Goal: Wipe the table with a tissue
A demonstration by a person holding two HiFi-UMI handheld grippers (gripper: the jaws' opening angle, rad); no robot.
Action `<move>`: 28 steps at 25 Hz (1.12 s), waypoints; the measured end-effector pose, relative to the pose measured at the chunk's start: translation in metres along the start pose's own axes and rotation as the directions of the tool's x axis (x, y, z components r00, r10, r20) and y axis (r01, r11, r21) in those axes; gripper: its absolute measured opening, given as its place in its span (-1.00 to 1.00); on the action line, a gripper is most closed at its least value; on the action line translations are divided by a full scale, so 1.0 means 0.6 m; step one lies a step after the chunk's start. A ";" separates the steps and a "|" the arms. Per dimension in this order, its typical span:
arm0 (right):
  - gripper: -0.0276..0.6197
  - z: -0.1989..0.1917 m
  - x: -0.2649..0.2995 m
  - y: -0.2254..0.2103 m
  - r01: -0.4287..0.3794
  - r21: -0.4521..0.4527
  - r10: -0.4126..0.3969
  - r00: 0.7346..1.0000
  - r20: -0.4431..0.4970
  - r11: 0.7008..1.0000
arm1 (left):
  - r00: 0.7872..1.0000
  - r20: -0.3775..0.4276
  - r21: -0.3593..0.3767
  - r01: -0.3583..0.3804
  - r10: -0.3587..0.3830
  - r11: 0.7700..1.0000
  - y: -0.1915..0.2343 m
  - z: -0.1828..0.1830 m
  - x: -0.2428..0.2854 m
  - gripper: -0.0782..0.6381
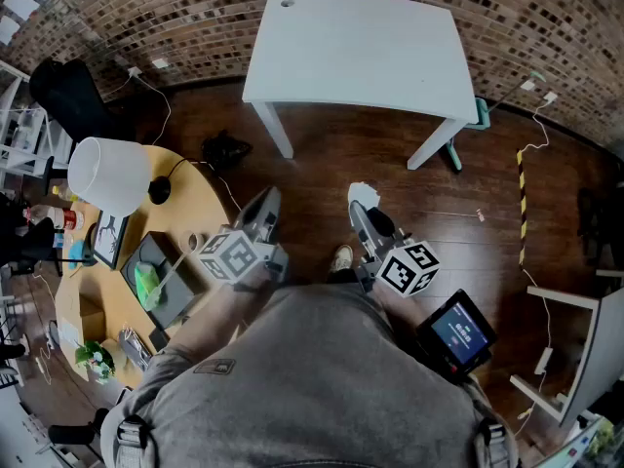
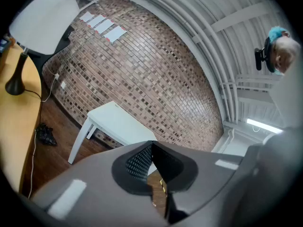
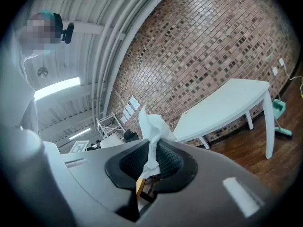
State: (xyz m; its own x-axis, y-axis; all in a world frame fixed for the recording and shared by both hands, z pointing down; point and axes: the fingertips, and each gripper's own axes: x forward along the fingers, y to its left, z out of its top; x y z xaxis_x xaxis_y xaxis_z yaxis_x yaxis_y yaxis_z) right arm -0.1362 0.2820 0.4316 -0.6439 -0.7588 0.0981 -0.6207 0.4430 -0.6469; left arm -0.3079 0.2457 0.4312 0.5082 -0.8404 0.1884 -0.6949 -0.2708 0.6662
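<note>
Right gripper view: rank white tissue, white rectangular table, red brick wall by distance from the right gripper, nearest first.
1. white tissue: pinched in the right gripper, sticking up from it.
2. white rectangular table: ahead, right of the tissue.
3. red brick wall: behind the table, farthest.

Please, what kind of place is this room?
Probably a workshop or lab space: a brick wall, a white table on a dark wood floor, and a cluttered desk with a lamp.

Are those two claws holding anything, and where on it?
The right gripper pinches a white tissue by its lower end; the left gripper is shut, empty.
</note>
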 end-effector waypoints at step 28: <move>-0.76 0.187 0.355 -0.190 0.081 -0.061 -0.084 0.995 -0.047 0.995 | 0.999 -0.011 -0.061 0.042 -0.043 0.997 0.153 0.186 0.368 -0.78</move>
State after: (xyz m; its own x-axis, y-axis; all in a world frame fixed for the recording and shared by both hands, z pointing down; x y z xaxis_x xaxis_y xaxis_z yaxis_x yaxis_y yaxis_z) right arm -0.1523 0.0165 0.4412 -0.6099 -0.7699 0.1879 -0.6972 0.4085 -0.5891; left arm -0.3162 -0.0167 0.4536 0.5430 -0.8228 0.1674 -0.6405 -0.2769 0.7163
